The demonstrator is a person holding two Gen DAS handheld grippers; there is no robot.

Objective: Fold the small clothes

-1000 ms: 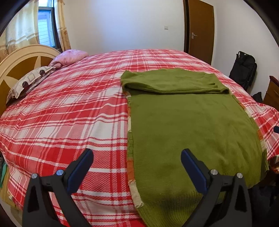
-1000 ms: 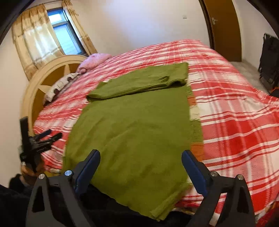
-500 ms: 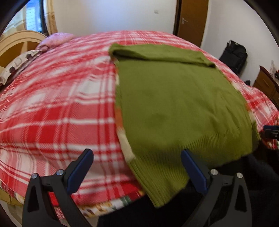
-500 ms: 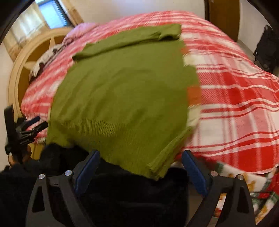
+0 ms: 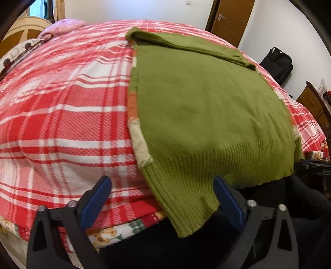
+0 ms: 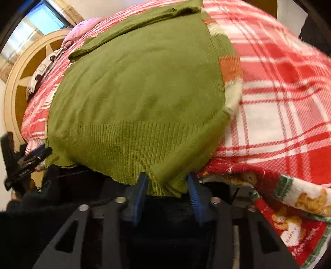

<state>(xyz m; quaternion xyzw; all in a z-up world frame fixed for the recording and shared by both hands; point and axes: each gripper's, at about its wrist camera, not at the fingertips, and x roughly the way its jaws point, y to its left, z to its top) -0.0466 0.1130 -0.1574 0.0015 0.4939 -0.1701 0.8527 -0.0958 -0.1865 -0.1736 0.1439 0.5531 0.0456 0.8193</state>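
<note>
Right gripper jaws closing around the ribbed hem corner of the green sweater, left gripper jaws wide but narrowing astride the opposite hem corner, sweater spread flat on red plaid bedspread, hem overhanging the edge

A sweater is laid flat on a bedspread, its ribbed hem hung over the near edge of the bed. A folded sleeve is laid across the sweater's far end. A pillow is placed at the far left corner, against the headboard. A door is seen behind the bed, to the right; a bag is set on the floor right of the bed, with a dresser nearer on that side. The left gripper is positioned at the hem's left corner, which is found between its closing jaws. The right gripper is positioned at the hem's right corner, with the corner between its closing jaws.
</note>
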